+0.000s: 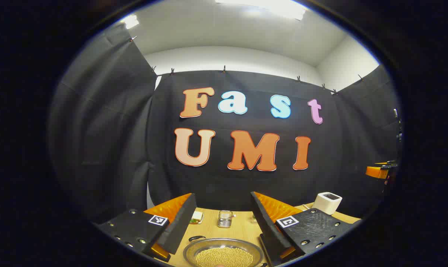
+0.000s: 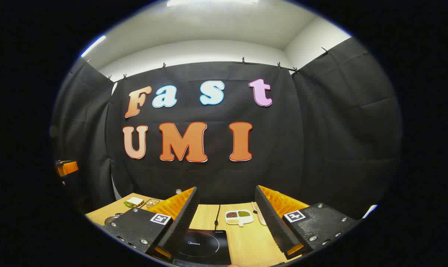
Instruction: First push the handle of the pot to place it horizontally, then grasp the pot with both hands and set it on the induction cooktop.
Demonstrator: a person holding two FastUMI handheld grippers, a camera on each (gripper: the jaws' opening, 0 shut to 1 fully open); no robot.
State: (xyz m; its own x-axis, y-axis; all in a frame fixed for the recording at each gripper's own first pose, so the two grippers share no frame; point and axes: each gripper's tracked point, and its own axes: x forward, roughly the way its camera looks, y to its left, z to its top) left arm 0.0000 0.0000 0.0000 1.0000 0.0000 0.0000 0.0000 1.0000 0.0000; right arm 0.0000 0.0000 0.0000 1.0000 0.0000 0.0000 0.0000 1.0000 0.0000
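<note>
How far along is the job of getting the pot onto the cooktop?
Barely begun. Nothing looks done: the round metal pot of pale beans sits on the wooden table, apart from the black induction cooktop, whose top is bare. In hand: the left gripper hangs open above the pot, the right gripper open over the cooktop, neither touching anything. Left: pushing the handle, the two-handed grasp, the placing.

Bright ceiling lights [image 1: 261, 5] glare white overhead; the booth below is evenly lit, shadows soft. Fisheye distortion bends straight edges near the rim; focus stays sharp.
</note>
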